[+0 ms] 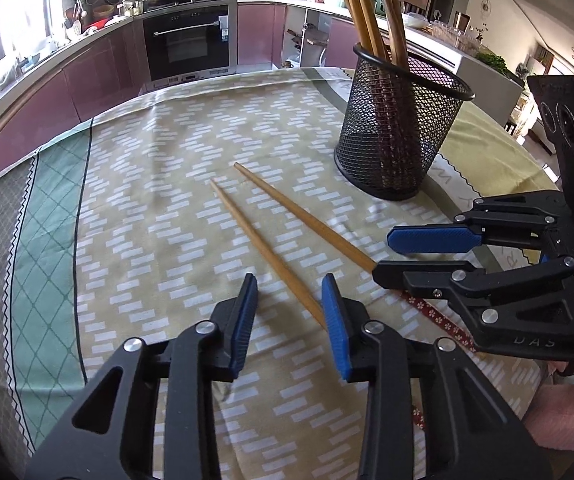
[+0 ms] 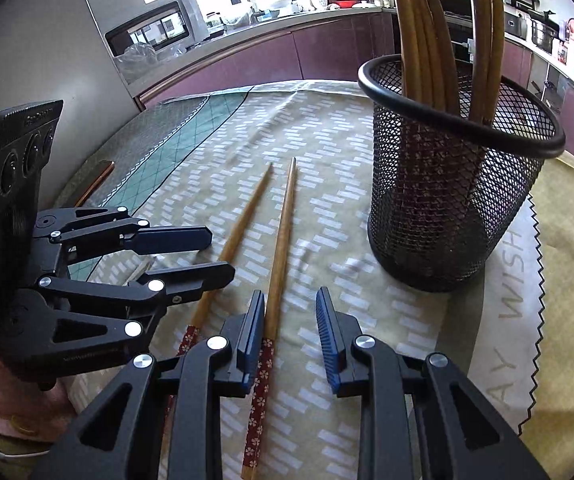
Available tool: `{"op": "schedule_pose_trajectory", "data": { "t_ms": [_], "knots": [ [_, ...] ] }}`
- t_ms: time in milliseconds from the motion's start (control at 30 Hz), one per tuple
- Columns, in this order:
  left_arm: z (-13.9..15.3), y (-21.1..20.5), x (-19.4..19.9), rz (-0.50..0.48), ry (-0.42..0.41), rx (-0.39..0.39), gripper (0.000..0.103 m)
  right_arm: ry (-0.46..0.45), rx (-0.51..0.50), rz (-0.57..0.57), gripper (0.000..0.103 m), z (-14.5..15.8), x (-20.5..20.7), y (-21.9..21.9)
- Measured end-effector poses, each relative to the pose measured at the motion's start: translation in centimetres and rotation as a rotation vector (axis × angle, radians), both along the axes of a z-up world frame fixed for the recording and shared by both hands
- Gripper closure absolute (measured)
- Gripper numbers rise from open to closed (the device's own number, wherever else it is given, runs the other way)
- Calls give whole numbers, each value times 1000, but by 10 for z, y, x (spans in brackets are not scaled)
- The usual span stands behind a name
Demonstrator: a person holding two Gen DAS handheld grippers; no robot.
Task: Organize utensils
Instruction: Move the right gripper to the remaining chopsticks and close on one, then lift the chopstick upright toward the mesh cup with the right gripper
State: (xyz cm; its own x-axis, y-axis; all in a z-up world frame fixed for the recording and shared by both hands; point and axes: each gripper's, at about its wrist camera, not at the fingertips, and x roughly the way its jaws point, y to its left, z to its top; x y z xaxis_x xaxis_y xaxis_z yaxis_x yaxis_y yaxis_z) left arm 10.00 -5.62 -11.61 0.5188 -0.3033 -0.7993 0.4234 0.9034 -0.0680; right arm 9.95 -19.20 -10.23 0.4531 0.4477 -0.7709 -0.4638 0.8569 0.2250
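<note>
Two wooden chopsticks with red flowered ends lie side by side on the patterned tablecloth: one (image 1: pixel 265 246) (image 2: pixel 235 236) on the left, the other (image 1: pixel 307 220) (image 2: pixel 281 236) on the right. A black mesh holder (image 1: pixel 401 128) (image 2: pixel 451 184) with several chopsticks upright in it stands beyond them. My left gripper (image 1: pixel 291 292) (image 2: pixel 217 254) is open and empty, low over the left chopstick. My right gripper (image 2: pixel 289 308) (image 1: pixel 383 254) is open and empty, its jaws either side of the right chopstick near its red end.
The tablecloth (image 1: pixel 147 200) covers the table. A placemat with lettering (image 2: pixel 515 300) lies under the holder. Kitchen counters, an oven (image 1: pixel 187 44) and a microwave (image 2: pixel 151 28) stand behind the table.
</note>
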Motion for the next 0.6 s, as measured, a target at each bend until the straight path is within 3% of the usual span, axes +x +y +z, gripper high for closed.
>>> {"op": "schedule_pose_trajectory", "data": {
  "t_ms": [300, 600],
  "knots": [
    [1, 13, 5, 14, 8, -21, 86, -41, -40, 13, 78, 0, 10, 18],
    [4, 15, 2, 10, -1, -31, 92, -35, -20, -23, 96, -1, 16, 15]
  ]
}}
